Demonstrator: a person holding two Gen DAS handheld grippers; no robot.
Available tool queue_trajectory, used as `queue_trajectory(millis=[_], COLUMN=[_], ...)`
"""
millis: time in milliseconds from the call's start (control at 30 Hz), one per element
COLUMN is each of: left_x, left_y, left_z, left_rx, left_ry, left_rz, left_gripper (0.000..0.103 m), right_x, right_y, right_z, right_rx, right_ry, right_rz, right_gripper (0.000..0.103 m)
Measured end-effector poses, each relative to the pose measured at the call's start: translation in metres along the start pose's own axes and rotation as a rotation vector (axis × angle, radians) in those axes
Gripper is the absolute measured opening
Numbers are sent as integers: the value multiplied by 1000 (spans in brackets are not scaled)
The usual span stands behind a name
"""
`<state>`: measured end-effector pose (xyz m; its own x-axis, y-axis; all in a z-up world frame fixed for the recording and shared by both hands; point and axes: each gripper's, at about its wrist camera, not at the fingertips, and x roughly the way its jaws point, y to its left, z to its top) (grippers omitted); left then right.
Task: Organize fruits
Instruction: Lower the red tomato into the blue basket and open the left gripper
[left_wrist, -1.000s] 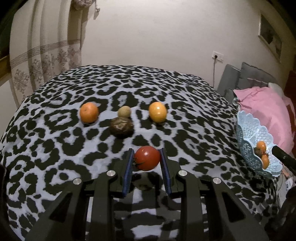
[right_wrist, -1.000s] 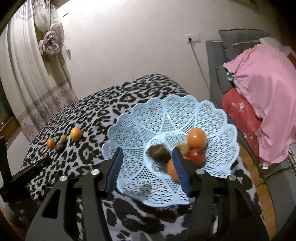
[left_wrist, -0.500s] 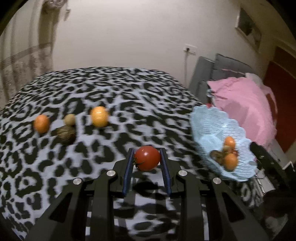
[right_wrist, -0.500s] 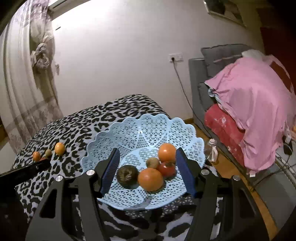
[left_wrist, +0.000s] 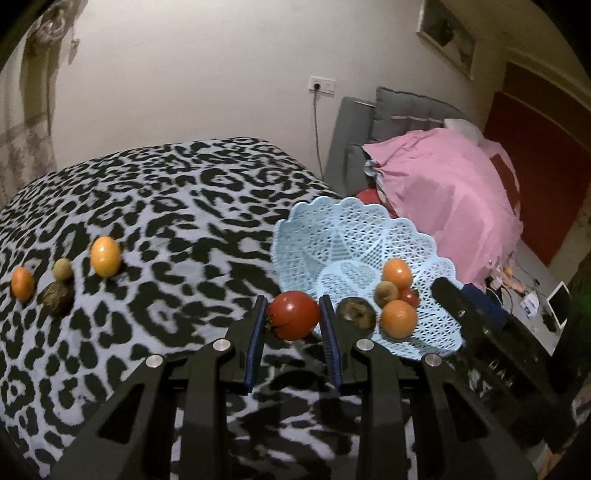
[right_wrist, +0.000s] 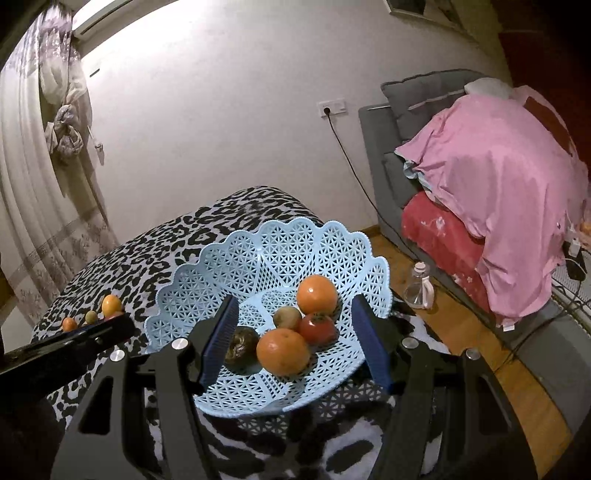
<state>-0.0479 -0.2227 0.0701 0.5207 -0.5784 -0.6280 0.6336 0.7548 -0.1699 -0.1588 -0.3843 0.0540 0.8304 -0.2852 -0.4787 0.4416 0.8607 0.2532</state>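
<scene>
1. Left gripper is pinching a red tomato between its blue pads, held up over the leopard-print cover with the light-blue lattice basket just to its right.
2. Right gripper is spread and gripping nothing; the basket's fruit pile simply shows between its fingers.
3. I'd carry the tomato across the rim and aim for the bare patch beyond the wrinkled dark fruit.
4. Go low before letting go so it doesn't roll or bruise.
5. Four fruits sit well off to the left gripper's left.
</scene>
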Motion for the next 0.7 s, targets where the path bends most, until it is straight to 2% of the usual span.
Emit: queue_trajectory(millis=[300, 333, 367, 433, 700], left_x=[15, 16, 17, 18, 16], left_y=[-23, -23, -22, -20, -8], left_z=[3, 3, 2, 1, -1], left_rx=[54, 51, 47, 42, 13], left_ry=[17, 23, 27, 27, 29], left_rz=[-53, -57, -59, -53, -39], left_gripper=[30, 33, 40, 45, 48], right_x=[3, 3, 4, 5, 7], right_y=[-2, -2, -2, -3, -3], right_z=[-2, -2, -2, -3, -3], right_rx=[10, 11, 13, 18, 25], right_ry=[11, 12, 14, 19, 26], right_rz=[7, 7, 7, 9, 9], right_gripper=[66, 66, 66, 66, 67])
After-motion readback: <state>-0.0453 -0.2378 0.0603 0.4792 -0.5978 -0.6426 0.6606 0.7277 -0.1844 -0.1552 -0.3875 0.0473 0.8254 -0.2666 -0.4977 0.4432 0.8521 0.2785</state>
